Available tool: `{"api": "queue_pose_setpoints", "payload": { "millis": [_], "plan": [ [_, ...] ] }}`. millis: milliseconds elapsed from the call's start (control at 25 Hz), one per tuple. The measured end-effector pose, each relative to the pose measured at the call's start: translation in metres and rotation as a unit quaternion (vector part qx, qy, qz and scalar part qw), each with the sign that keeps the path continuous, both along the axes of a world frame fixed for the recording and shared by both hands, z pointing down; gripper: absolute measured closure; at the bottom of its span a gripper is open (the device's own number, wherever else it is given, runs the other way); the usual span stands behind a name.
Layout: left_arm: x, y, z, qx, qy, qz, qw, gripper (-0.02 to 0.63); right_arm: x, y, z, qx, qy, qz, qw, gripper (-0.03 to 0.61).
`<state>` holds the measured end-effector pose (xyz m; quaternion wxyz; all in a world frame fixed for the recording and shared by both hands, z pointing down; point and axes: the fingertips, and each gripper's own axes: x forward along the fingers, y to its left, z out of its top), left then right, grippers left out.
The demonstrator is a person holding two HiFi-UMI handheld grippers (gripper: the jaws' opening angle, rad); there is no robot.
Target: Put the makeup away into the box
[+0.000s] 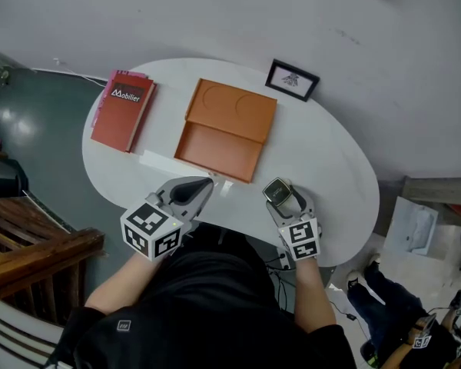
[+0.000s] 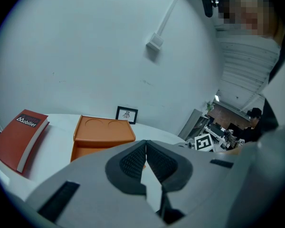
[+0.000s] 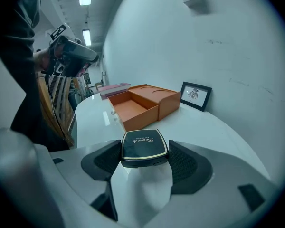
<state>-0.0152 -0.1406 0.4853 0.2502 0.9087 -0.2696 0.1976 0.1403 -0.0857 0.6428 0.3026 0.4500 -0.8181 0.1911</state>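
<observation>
We are counting one compact (image 3: 144, 145), one open orange box (image 1: 215, 146), one red book (image 1: 124, 110), one framed picture (image 1: 292, 79) and two grippers. The right gripper (image 1: 278, 191) is gripping the compact between its fingers, near the box's front right corner but apart from it. The compact is lying flat, lid up, its wider side running from finger to finger. The left gripper (image 1: 207, 183), before the box's front edge, is showing closed, empty fingers.

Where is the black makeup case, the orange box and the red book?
black square makeup compact (image 3: 144, 145): right gripper view, on its glossy lid.
orange open box (image 1: 219, 151): head view, on the empty tray's floor.
red book (image 1: 123, 110): head view, on its front cover.
</observation>
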Motion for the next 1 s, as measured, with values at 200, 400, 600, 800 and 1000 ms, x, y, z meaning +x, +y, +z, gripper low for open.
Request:
{"api": "queue_pose_setpoints", "payload": {
  "millis": [200,400,600,800,1000],
  "plan": [
    [-0.007,0.003,0.001,-0.006,0.002,-0.012,0.9999,0.601,-0.008,0.005,0.009,-0.010,0.010,-0.018,1.000,0.293],
    [-0.011,0.006,-0.003,-0.004,0.007,-0.023,0.9997,0.601,-0.014,-0.006,-0.010,0.010,-0.008,-0.020,1.000,0.293],
    [-0.022,0.006,-0.007,0.000,0.014,-0.042,0.9990,0.601,-0.024,-0.027,-0.034,0.033,-0.024,-0.034,0.999,0.293],
    [-0.036,0.007,-0.007,-0.001,0.023,-0.064,0.9977,0.601,-0.053,-0.058,-0.053,0.052,-0.029,-0.072,0.996,0.293],
    [-0.052,0.004,0.001,-0.012,0.031,-0.086,0.9957,0.601,-0.092,-0.085,-0.041,0.029,-0.025,-0.118,0.992,0.293]
  ]
}}
